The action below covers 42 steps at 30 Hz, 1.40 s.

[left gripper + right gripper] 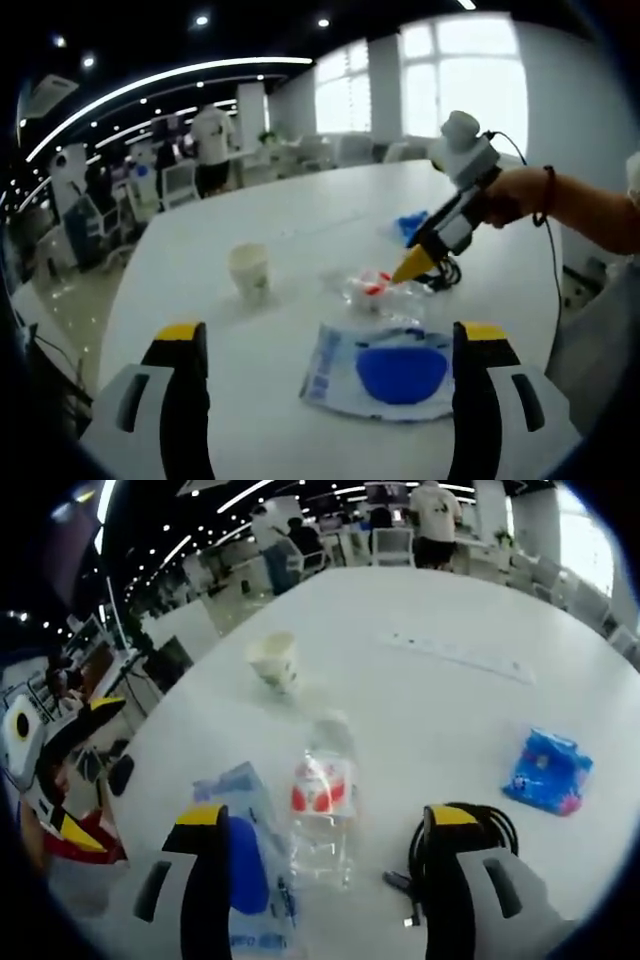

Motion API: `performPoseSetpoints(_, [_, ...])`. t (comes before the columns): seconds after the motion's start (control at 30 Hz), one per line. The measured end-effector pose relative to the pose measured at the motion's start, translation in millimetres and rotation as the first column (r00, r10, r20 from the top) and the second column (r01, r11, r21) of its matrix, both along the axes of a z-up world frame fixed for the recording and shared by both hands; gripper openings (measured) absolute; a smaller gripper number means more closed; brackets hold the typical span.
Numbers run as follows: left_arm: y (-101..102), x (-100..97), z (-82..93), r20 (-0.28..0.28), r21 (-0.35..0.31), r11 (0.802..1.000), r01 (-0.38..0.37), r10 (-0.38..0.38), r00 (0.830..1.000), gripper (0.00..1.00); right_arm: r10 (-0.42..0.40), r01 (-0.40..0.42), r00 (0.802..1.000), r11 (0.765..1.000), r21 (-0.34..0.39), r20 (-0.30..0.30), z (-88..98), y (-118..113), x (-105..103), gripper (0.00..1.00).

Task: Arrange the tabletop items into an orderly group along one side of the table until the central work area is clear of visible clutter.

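A clear plastic bottle (322,800) with a red label lies on the white table (420,710), just ahead of my right gripper (328,820), whose jaws stand open on either side of it. In the left gripper view the same bottle (378,292) lies below the right gripper (420,262), which a hand (520,195) holds. My left gripper (332,335) is open above a flat package (390,370) with a blue disc inside. A paper cup (249,270) stands upright further left. A blue packet (548,770) lies to the right, and a coiled black cable (465,840) sits by the right jaw.
A long white strip (455,652) lies flat on the far part of the table. The left gripper (95,775) shows at the table's left edge. Chairs and standing people (212,140) are beyond the table, with windows (440,70) behind.
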<state>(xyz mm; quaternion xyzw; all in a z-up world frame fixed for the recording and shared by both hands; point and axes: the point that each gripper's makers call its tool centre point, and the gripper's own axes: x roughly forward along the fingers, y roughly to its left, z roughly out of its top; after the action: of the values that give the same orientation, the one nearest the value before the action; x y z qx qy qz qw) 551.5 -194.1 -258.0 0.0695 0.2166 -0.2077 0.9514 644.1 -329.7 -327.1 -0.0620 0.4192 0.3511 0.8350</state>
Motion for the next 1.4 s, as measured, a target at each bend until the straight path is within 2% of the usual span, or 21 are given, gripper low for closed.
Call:
performPoseSetpoints(0.3, [0, 1.3, 1.9, 0.010, 0.008, 1.000, -0.002, 0.002, 1.000, 1.00, 0.032, -0.032, 0.999, 0.999, -0.025, -0.018, -10.0, 14, -3, 0.71])
performPoseSetpoints(0.4, [0, 1.0, 1.0, 0.005, 0.011, 1.000, 0.000, 0.000, 1.000, 1.00, 0.015, -0.015, 1.000, 0.999, -0.031, -0.017, -12.1, 17, 0, 0.67])
performPoseSetpoints(0.5, [-2, 0.9, 0.8, 0.002, 0.011, 1.000, 0.004, -0.004, 1.000, 1.00, -0.008, 0.006, 0.999, 0.999, -0.047, -0.041, -18.1, 17, 2, 0.62])
performPoseSetpoints(0.87, [-5, -0.4, 0.6, -0.002, 0.020, 1.000, 0.020, -0.020, 1.000, 0.99, -0.029, 0.025, 0.998, 0.997, -0.067, -0.055, -29.8, 29, 9, 0.52])
performPoseSetpoints(0.93, [-5, -0.6, 0.9, 0.000, 0.021, 1.000, 0.021, -0.021, 1.000, 0.99, -0.037, 0.032, 0.997, 0.997, -0.074, -0.072, -34.6, 32, 11, 0.53])
performPoseSetpoints(1.17, [-4, -1.3, 0.6, -0.003, 0.017, 1.000, 0.020, -0.020, 1.000, 0.99, -0.045, 0.035, 0.997, 0.988, -0.153, -0.061, -45.6, 34, 18, 0.50])
performPoseSetpoints(1.4, [-1, -2.0, -0.5, -0.009, 0.021, 1.000, 0.013, -0.013, 1.000, 0.99, -0.065, 0.054, 0.997, 0.980, -0.192, -0.052, -51.6, 37, 29, 0.48])
